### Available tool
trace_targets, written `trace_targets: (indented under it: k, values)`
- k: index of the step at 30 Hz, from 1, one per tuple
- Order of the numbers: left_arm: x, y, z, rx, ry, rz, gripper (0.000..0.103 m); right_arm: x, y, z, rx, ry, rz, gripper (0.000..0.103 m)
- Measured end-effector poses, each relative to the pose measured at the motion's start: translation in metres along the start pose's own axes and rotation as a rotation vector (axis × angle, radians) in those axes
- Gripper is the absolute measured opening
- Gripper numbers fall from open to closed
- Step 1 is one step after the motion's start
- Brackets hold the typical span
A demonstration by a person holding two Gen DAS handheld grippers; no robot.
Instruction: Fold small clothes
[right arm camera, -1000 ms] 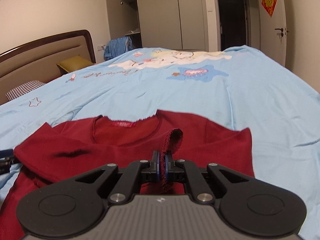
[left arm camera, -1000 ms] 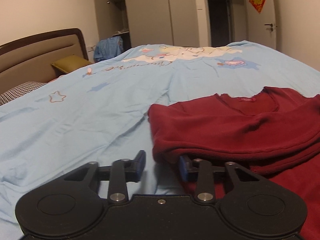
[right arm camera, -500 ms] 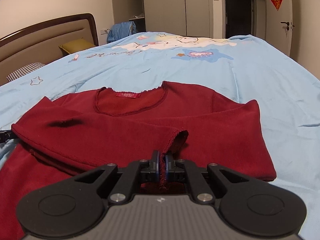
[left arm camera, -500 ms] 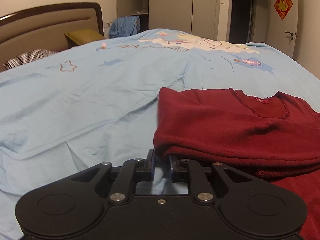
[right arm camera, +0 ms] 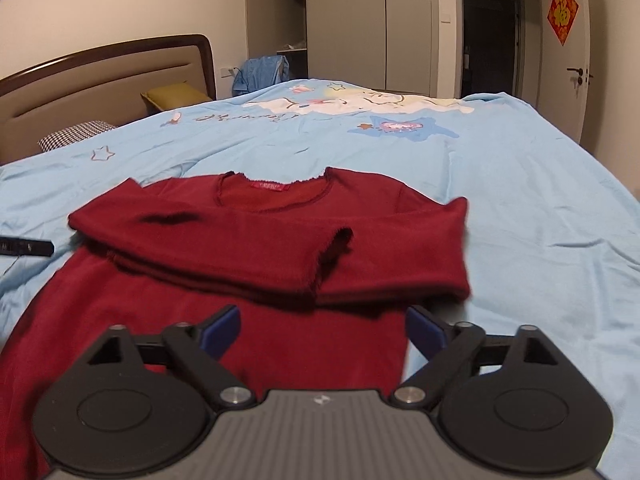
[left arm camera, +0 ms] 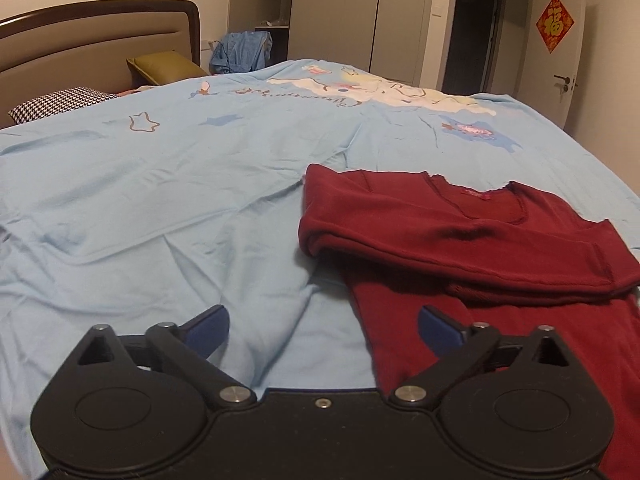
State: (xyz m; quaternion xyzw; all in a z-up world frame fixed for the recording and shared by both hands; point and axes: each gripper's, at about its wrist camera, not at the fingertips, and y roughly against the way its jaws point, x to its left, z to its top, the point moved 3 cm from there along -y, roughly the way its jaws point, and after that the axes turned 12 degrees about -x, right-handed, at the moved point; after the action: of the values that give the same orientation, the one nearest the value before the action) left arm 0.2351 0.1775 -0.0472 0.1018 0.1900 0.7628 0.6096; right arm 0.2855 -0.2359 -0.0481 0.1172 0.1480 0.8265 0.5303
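A dark red long-sleeved top (left arm camera: 472, 240) lies flat on the light blue bedspread (left arm camera: 168, 184), neck away from me, with both sleeves folded across the chest. It also shows in the right wrist view (right arm camera: 248, 248). My left gripper (left arm camera: 322, 328) is open and empty, over the top's left side edge near its lower body. My right gripper (right arm camera: 322, 326) is open and empty, over the lower body just below the folded sleeve cuff (right arm camera: 334, 248). The left gripper's tip (right arm camera: 28, 247) shows at the left edge of the right wrist view.
The bedspread (right arm camera: 520, 184) stretches far on all sides, with a cartoon print at the far end. A headboard (left arm camera: 92, 36), a checked pillow (left arm camera: 60, 102) and an olive cushion (left arm camera: 164, 66) stand at the far left. Wardrobes and a door are behind.
My right gripper has let go of the sleeve cuff, which now lies on the chest, and has opened. My left gripper has opened wide and drawn back towards the lower body.
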Motion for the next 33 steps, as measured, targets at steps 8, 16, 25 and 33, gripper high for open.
trace_targets:
  k: [8,16,25,33]
  values:
    - [-0.009,0.061,-0.034,0.041,-0.023,-0.052,0.102,-0.012,0.081,-0.043,0.059,0.005,-0.022,0.103]
    - [-0.016,0.102,-0.072,0.108,-0.027,-0.064,0.102,-0.007,0.137,-0.068,0.110,0.067,0.001,0.103]
    - [-0.037,0.134,-0.079,0.084,-0.065,-0.104,0.102,0.034,0.174,-0.094,0.142,0.437,0.081,0.103]
    - [-0.064,0.148,-0.074,0.046,-0.097,-0.170,0.102,0.080,0.165,-0.120,0.146,0.733,0.197,0.098]
